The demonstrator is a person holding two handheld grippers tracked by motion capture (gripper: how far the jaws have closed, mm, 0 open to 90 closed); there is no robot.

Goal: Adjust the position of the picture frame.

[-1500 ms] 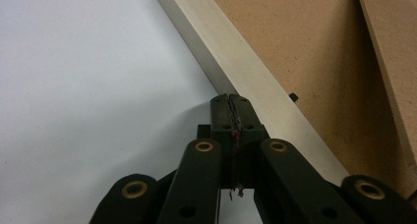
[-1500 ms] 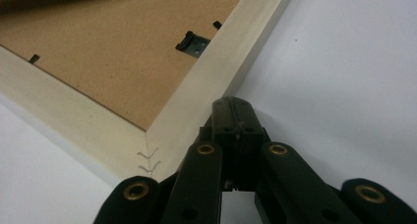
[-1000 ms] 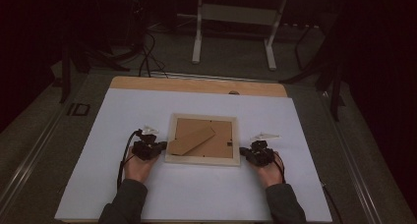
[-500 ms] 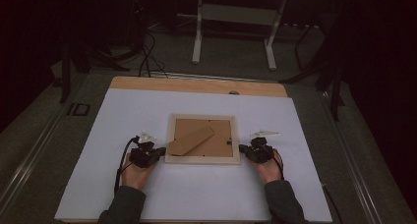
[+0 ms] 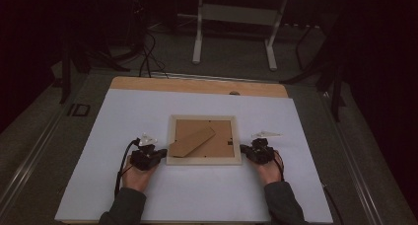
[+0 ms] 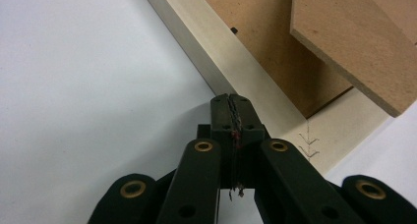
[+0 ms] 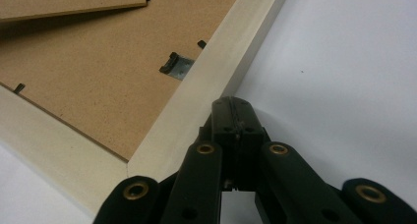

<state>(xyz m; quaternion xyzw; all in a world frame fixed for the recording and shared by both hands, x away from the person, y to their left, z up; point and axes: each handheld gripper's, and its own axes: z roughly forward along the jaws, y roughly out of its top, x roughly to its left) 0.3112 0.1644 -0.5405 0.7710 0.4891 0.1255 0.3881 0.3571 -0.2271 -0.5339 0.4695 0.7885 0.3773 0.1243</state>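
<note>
A pale wooden picture frame [image 5: 204, 160] lies face down in the middle of the white table top [image 5: 305, 136]. Its brown backing board [image 5: 222, 136] faces up, and a brown stand flap [image 5: 191, 141] lies slanted across it. My left gripper [image 5: 160, 156] is shut, with its tip against the frame's left rail near the near corner [image 6: 231, 98]. My right gripper [image 5: 244, 151] is also shut, its tip [image 7: 231, 103] at the outer edge of the right rail [image 7: 211, 86]. A small metal clip [image 7: 175, 67] holds the backing [image 7: 98, 71] beside that rail. Neither gripper holds anything.
A bare wooden strip [image 5: 197, 85] runs along the table's far edge, with a small dark knob [image 5: 234, 93] on it. Beyond the table stand a metal leg frame [image 5: 234, 32] and loose cables [image 5: 145, 52] on the dark floor. White surface stretches wide on both sides of the frame.
My left gripper has slid a little toward the near edge along the frame's left rail. The right gripper and the frame have stayed put.
</note>
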